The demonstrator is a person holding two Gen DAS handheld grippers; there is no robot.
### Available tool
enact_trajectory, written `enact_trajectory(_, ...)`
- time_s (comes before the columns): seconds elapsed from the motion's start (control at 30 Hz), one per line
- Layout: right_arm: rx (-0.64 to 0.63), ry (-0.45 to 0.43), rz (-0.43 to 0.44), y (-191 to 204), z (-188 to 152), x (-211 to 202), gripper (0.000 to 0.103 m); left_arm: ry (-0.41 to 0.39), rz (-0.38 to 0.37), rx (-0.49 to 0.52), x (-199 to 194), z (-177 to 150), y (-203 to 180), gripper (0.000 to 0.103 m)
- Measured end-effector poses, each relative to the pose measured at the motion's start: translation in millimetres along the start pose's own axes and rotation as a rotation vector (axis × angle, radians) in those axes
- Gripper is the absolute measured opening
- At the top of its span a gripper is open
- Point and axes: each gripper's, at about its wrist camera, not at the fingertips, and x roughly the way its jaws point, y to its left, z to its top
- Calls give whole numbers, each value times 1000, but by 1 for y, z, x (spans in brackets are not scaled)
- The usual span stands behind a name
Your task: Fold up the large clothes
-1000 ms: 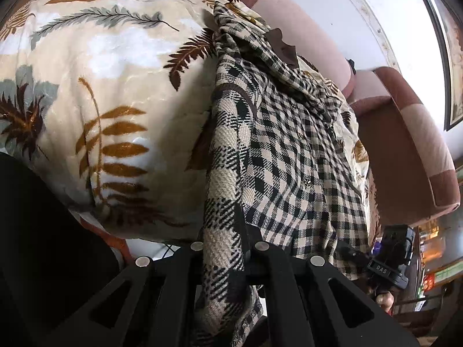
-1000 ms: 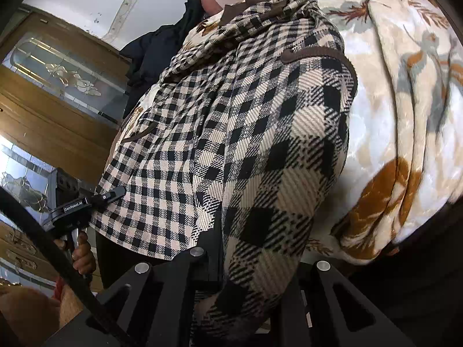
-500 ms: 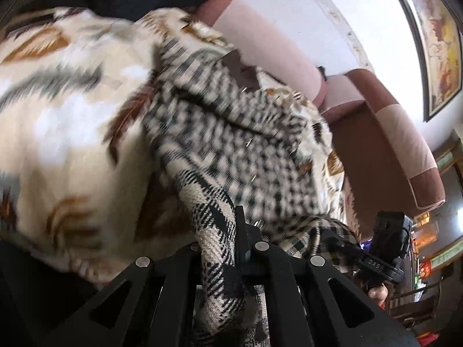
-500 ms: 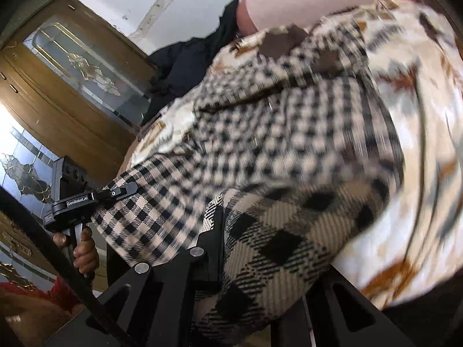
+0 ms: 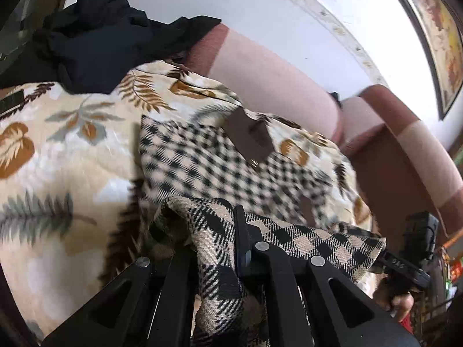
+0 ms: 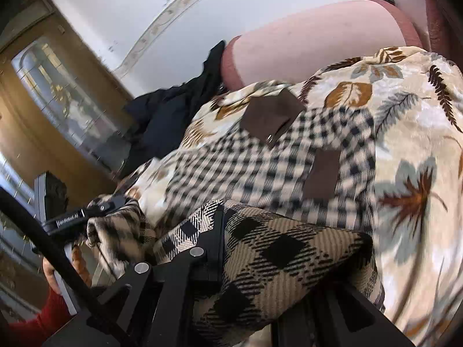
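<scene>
A black-and-beige checked shirt (image 5: pixel 202 167) with a brown collar lies on a leaf-print blanket (image 5: pixel 58 156) over a sofa. It also shows in the right wrist view (image 6: pixel 246 162). My left gripper (image 5: pixel 231 248) is shut on the shirt's lower hem at its left side. My right gripper (image 6: pixel 228 231) is shut on the hem at its right side. Both hold the hem lifted above the lower half of the shirt. The hem cloth drapes over the fingers and hides their tips.
A black garment (image 5: pixel 95 40) lies on the blanket at the back left by the pink sofa backrest (image 5: pixel 275 86). A brown sofa arm (image 5: pixel 405 159) is to the right. A wooden door (image 6: pixel 43 101) stands to the left.
Both grippers have lifted the hem off the sofa's front edge and carried it up and forward over the shirt toward the collar. The shirt now lies shorter on the blanket.
</scene>
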Motion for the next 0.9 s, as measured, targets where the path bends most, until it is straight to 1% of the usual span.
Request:
enact_trajectory(0.1, 7, 0, -25, -9, 19, 17, 10, 1, 36, 0, 21, 16, 9, 5)
enact_trajectory(0.2, 8, 8, -43, -16, 31, 34, 10, 8, 58, -11, 40, 24, 15, 5)
enact_trajectory(0.27, 7, 13, -56, -21, 36, 44, 10, 12, 61, -29, 50, 28, 21, 5)
enact_trajectory(0.4, 30, 21, -54, -29, 40, 54, 10, 22, 57, -59, 65, 35, 32, 5)
enact_trajectory(0.57, 42, 29, -60, -36, 49, 66, 10, 19, 69, -61, 80, 43, 34, 5)
enact_trajectory(0.9, 88, 29, -67, -60, 75, 99, 11, 23, 77, -108, 116, 67, 53, 5)
